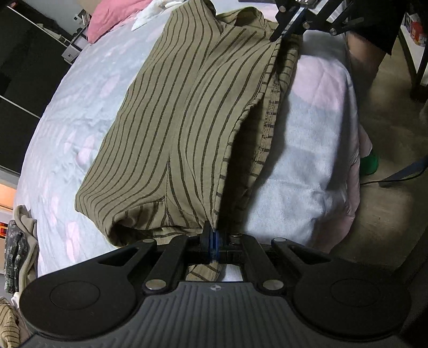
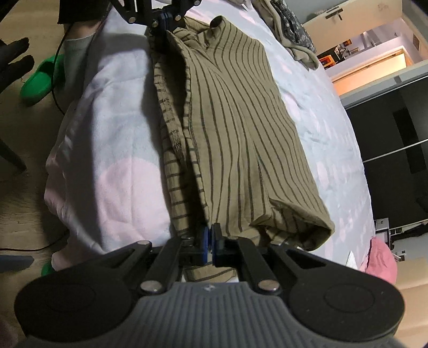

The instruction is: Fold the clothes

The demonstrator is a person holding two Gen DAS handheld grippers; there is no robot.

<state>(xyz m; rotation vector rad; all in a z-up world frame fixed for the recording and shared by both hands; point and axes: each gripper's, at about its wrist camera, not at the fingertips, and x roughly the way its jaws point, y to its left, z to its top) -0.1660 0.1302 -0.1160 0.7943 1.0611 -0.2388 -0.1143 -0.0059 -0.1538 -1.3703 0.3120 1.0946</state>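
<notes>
1. Olive striped cloth is sitting clamped in my left claw [image 1: 214,242], pinched at one end of the shirt [image 1: 187,120].
2. My right claw [image 2: 210,241] is pinching the opposite end.
3. Between them, the shirt is lying folded on the bed [image 1: 80,120].
4. Beyond, a pink pillow [image 1: 112,18] is resting.

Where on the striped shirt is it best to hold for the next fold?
Hold the striped shirt by its long raised edge, one tool at each end, from the bed's side. Left tool and right tool already pinch there; that edge lifts freely.
</notes>
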